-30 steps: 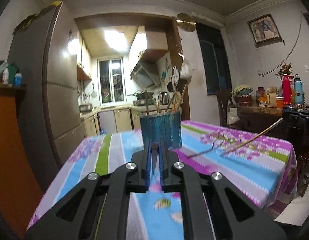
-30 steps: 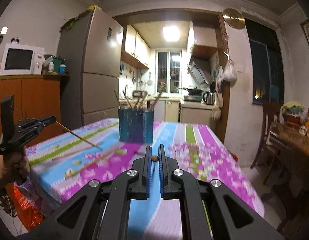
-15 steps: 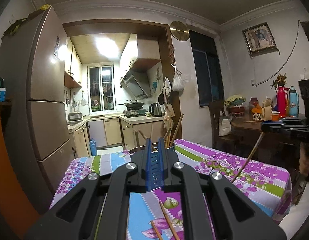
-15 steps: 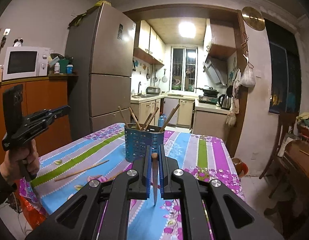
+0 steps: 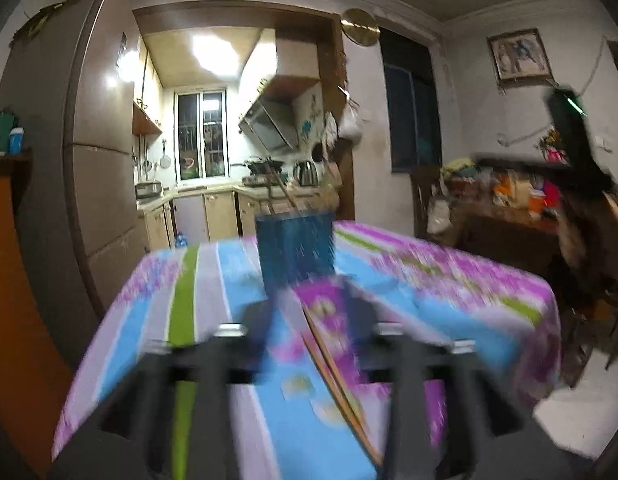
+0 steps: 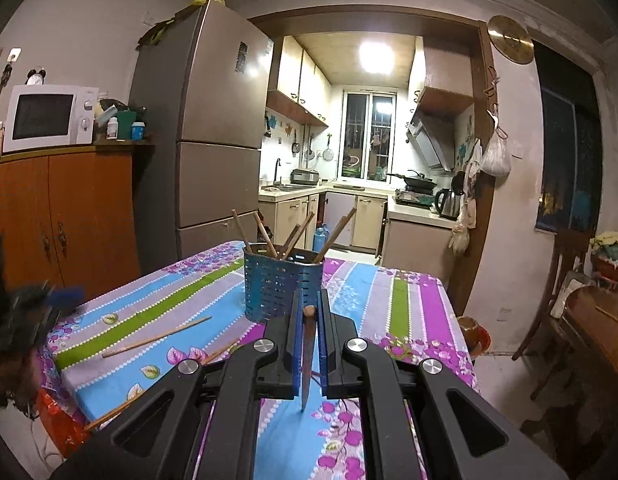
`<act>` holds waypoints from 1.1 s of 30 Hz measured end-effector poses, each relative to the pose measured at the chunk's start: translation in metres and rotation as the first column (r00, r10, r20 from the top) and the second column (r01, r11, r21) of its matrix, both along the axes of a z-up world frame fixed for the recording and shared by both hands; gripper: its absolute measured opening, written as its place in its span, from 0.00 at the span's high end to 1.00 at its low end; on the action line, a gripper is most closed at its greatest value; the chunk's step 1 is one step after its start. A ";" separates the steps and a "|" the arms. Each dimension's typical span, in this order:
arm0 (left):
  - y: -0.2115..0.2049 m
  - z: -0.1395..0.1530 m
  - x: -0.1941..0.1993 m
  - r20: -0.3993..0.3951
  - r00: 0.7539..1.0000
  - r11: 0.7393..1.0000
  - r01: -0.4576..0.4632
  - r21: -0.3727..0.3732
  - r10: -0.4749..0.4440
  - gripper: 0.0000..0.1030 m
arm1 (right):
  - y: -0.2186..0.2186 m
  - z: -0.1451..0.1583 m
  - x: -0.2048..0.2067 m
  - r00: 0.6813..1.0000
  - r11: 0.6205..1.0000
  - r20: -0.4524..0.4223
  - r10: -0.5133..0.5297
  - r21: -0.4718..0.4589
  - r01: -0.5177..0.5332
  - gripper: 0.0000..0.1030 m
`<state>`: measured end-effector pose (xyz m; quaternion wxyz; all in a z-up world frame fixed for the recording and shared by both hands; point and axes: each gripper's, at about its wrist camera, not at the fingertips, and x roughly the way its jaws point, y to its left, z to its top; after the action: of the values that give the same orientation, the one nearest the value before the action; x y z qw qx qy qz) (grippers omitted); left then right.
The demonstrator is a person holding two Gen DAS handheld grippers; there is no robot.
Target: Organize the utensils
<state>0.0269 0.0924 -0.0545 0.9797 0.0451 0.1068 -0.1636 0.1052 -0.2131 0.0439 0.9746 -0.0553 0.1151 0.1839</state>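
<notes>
**Right gripper clamps a chopstick, left gripper spread wide over the table**

Right now the right gripper has its blue pads pressed in on a dark wooden chopstick, which stands near vertical between them, rounded end up and tip pointing down at the floral tablecloth. Just past those fingertips sits the blue perforated holder, upright on the cloth, with several sticks leaning out of its top in different directions.

Over on the left side of the right wrist view, one loose chopstick lies flat across the green stripe, well apart from the holder. Another stick pokes out low at the table's near edge.

Switch to the left wrist view and everything is smeared with blur. Even so, the left gripper shows its jaws parted wide, nothing between them. Below it, a pair of chopsticks lies on the cloth, running from near the base of the holder toward the camera. The left gripper also shows at the far left of the right wrist view, blurred, beside the table edge.
</notes>
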 end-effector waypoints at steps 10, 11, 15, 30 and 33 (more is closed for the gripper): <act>-0.034 -0.097 -0.054 -0.046 0.997 0.988 -0.061 0.140 0.068 0.55 | -0.007 -0.020 -0.015 0.999 1.000 -0.033 -0.017 0.019 0.017 0.92; -0.038 -0.101 -0.052 -0.056 0.996 0.987 -0.053 0.152 0.062 0.67 | -0.007 -0.020 -0.016 0.999 1.000 -0.032 -0.019 0.018 0.020 0.92; -0.043 -0.112 -0.045 -0.080 0.995 0.984 -0.052 0.173 0.067 0.81 | -0.008 -0.019 -0.018 0.999 0.999 -0.027 -0.028 0.020 0.029 0.92; -0.036 -0.109 -0.046 -0.058 0.994 0.989 -0.090 0.115 0.097 0.84 | 0.000 -0.022 -0.014 0.999 1.000 -0.039 -0.013 -0.009 0.013 0.92; -0.039 -0.106 -0.047 -0.051 0.995 0.990 -0.081 0.112 0.087 0.89 | 0.000 -0.023 -0.014 0.999 1.000 -0.043 -0.014 -0.012 0.013 0.92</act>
<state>-0.0204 0.0539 -0.1608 0.9784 0.0898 0.1448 -0.1172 0.0914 -0.2133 0.0209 0.9728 -0.0562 0.1373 0.1778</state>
